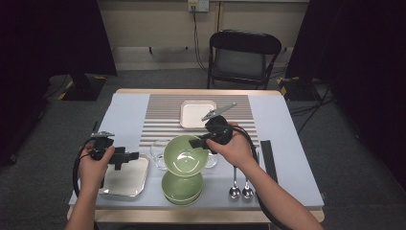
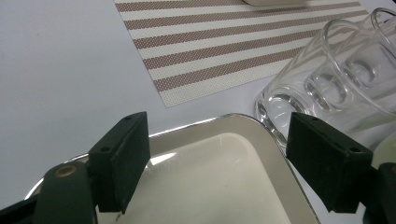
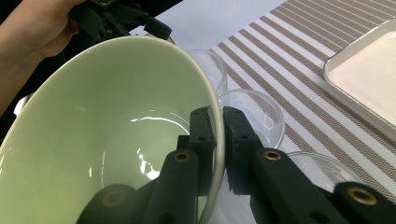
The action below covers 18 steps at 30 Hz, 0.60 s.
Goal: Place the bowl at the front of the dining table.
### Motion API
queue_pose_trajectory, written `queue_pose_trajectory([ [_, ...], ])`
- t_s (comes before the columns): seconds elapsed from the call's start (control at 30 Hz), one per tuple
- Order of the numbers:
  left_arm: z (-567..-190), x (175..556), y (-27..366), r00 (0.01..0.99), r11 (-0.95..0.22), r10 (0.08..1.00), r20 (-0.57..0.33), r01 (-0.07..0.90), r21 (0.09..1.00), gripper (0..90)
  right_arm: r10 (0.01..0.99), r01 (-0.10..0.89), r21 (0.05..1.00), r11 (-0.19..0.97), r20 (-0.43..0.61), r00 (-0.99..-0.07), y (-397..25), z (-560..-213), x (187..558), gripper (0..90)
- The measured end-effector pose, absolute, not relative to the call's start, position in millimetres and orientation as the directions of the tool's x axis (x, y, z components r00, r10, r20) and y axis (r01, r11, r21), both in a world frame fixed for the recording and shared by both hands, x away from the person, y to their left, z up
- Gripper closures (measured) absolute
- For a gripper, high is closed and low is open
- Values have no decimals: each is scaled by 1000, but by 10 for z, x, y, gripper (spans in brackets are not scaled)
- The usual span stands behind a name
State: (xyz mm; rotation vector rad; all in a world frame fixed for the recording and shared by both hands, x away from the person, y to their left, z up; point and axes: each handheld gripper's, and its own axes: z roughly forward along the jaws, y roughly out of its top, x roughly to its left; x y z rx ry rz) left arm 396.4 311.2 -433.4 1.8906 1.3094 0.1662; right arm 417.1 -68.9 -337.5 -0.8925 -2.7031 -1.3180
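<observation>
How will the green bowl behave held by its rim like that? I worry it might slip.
The bowl looks glazed and glossy, so probably slippery. The right hand-held gripper pinches only its thin rim, so it may pivot and tilt. It looks ceramic, likely heavy and breakable over the glasses.

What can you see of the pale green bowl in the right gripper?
The pale green glossy bowl, ceramic by its look, is round, deep and empty, with a thin rim and light glinting inside. The right gripper is shut on its rim, one jaw inside, one outside. It is held tilted, lifted above a second green bowl on the table's near edge, in front of clear glasses by the striped mat. Whether the bowls touch is unclear.
</observation>
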Motion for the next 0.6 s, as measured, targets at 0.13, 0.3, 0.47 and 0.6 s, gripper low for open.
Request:
queue_pose_trajectory([
  [0.13, -4329, 3961, 3118, 453, -131, 830, -324, 725, 676, 217, 501, 498, 714, 492, 236, -833, -710, -3354, 4197, 833],
  [0.3, -4330, 3963, 3113, 456, -132, 828, -325, 723, 678, 217, 517, 517, 712, 475, 250, -818, -737, -3355, 4236, 833],
  [0.47, -4335, 3968, 3111, 459, -141, 829, -319, 724, 675, 218, 537, 522, 715, 466, 240, -809, -743, -3333, 4283, 833],
  [0.6, -4338, 3970, 3108, 458, -138, 828, -323, 726, 674, 219, 549, 527, 715, 460, 237, -802, -750, -3297, 4324, 833],
])
